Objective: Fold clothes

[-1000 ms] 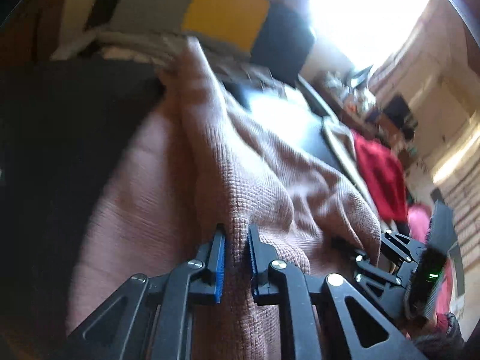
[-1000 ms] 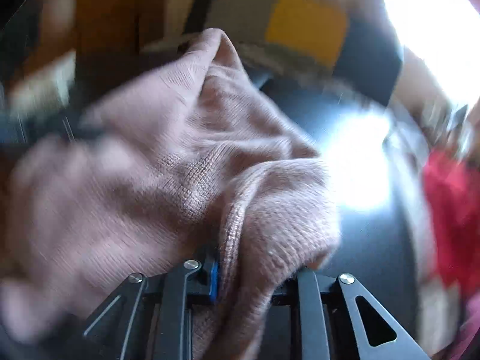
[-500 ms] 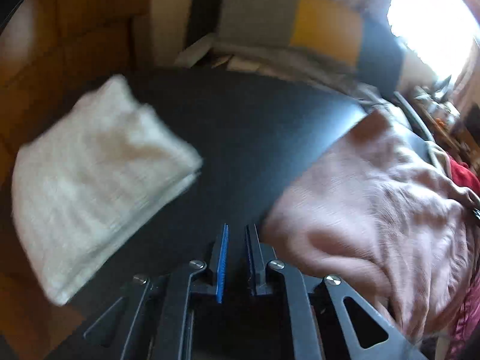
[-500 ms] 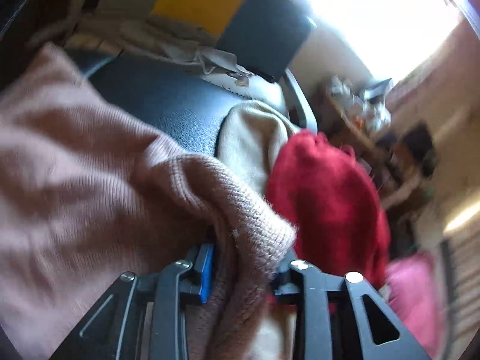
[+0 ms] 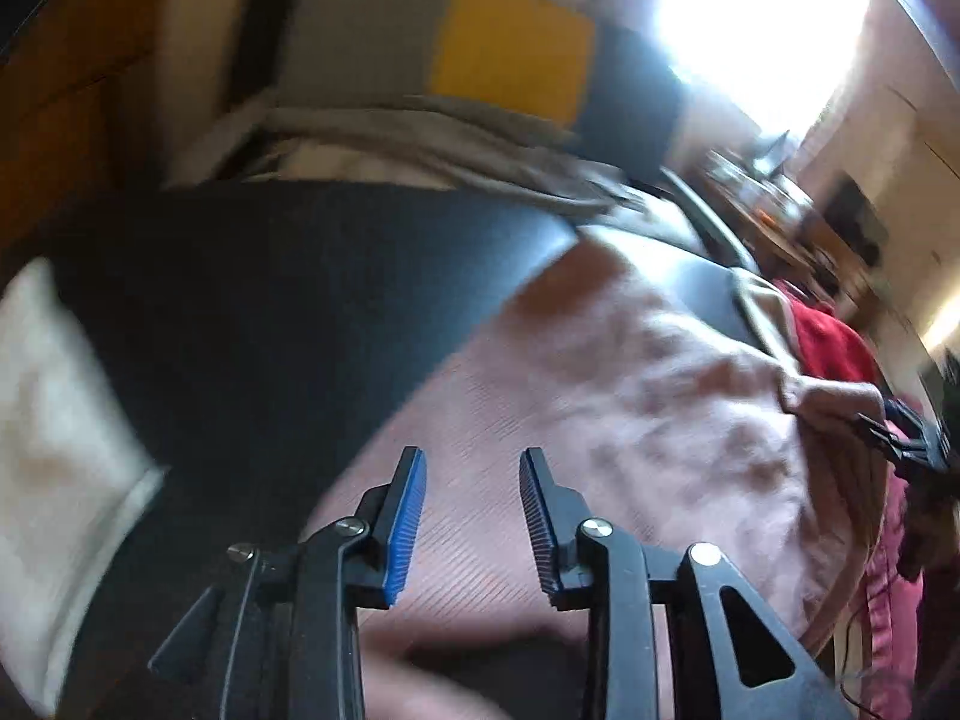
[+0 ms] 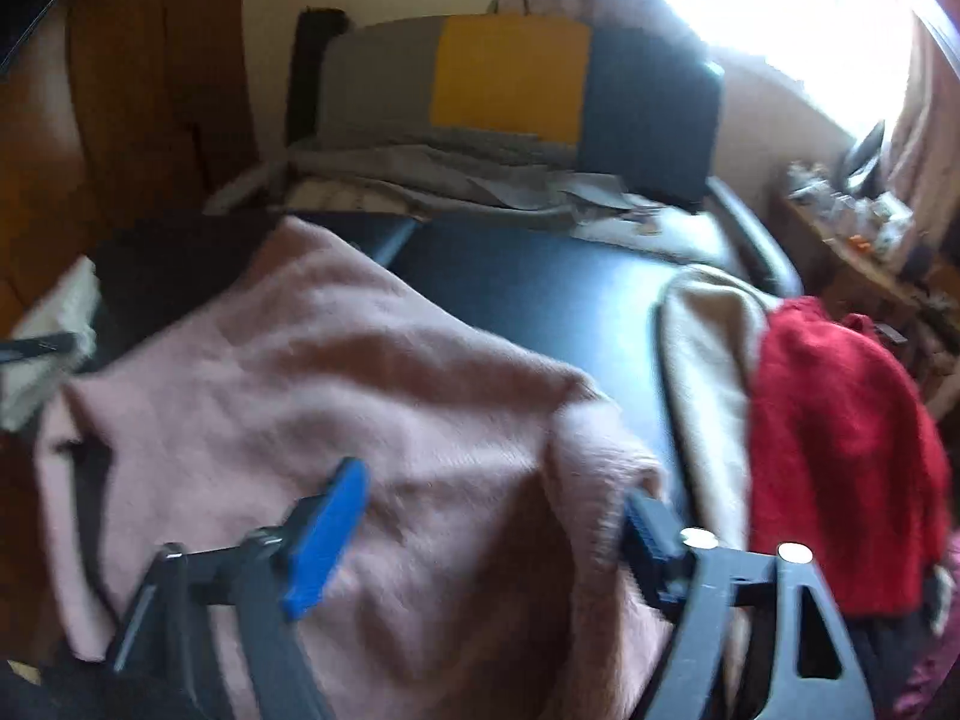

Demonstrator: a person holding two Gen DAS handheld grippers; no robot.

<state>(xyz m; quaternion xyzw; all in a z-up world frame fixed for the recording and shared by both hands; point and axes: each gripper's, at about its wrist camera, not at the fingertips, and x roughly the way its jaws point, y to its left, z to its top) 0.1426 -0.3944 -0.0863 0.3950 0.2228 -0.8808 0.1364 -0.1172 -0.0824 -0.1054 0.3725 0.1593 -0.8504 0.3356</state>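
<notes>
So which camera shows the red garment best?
The right wrist view: the red knit garment lies there nearly whole, beside a beige garment. The left wrist view shows only a small, blurred red strip at the right edge.

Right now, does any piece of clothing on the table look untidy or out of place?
Yes. The pink sweater lies rumpled and crooked across the black table, not yet folded. At the table's right edge, the red garment and a beige one are heaped loosely. The white towel at the left looks neatly folded.
</notes>
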